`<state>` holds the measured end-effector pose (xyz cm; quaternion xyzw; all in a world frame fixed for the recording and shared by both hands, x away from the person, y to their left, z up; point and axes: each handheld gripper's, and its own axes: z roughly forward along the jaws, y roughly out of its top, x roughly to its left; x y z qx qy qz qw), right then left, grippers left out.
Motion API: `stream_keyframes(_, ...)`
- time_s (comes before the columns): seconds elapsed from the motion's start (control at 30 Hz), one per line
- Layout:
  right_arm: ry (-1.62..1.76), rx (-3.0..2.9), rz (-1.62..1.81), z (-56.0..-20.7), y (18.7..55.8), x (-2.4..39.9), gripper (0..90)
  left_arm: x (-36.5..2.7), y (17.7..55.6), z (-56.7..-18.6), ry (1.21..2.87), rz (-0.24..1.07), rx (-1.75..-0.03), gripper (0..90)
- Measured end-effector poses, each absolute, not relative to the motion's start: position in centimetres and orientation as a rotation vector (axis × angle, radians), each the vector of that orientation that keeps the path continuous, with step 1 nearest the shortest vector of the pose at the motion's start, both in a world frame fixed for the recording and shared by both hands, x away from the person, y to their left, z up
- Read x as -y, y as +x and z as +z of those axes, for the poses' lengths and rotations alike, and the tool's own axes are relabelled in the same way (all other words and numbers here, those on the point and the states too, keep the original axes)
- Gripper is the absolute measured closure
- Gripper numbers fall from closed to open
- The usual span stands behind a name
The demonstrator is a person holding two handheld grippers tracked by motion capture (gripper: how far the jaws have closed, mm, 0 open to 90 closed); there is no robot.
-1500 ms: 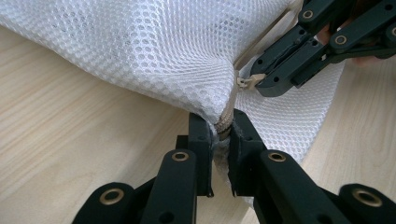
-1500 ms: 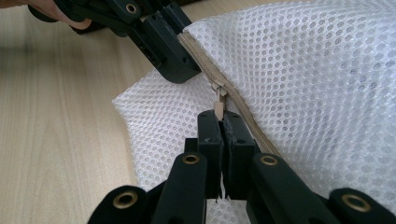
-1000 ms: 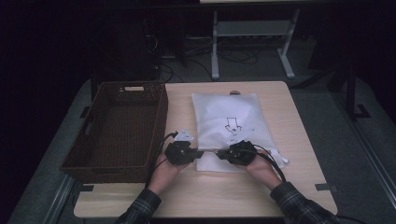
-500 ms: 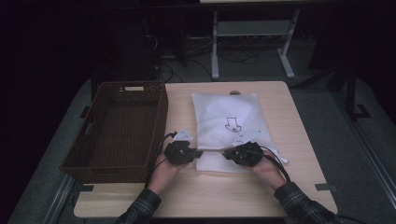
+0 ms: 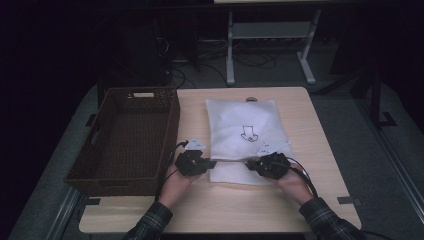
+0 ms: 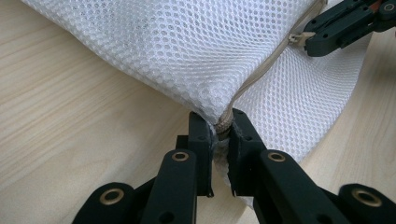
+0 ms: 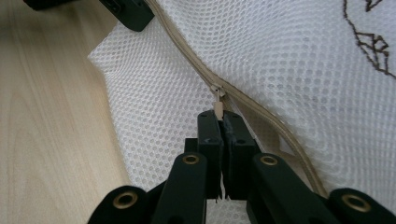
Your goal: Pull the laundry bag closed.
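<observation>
**Both tongs pinch the zipper of the mesh bag**

While the white mesh bag (image 5: 242, 137) lies flat on the wooden surface (image 5: 325, 150), just to the right of the brown woven basket (image 5: 125, 140), its beige zipper (image 7: 243, 100) runs along the edge near the person. A small dark drawing (image 5: 248, 133) is printed in the middle of the bag. In the left gripper view, the left tongs (image 6: 219, 128) are pressed together on the end of the zipper at the corner of the bag, and the mesh is bunched between the jaws. In the right gripper view, the right tongs (image 7: 220, 116) are pressed together on the small pull tab (image 7: 217, 108) of the zipper slider, partway along the zipper. In the high view, the left tongs (image 5: 212, 163) and the right tongs (image 5: 248, 163) point toward each other along the near edge of the bag, near each other but apart. The basket stands at the left side of the surface and its inside looks bare. Behind the surface, white metal legs (image 5: 270, 50) and some cables lie on the dark floor.
</observation>
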<state>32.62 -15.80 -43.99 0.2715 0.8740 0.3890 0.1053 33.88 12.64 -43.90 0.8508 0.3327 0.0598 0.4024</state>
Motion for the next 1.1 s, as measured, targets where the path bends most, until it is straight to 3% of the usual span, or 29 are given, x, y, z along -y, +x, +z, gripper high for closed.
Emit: stream_keyframes(1.1, 0.874, -2.519, 1.135, -43.6, 31.5, 19.6, 87.0, -12.8, 34.0, -43.9, 2.149, 0.143, -0.856, 81.6)
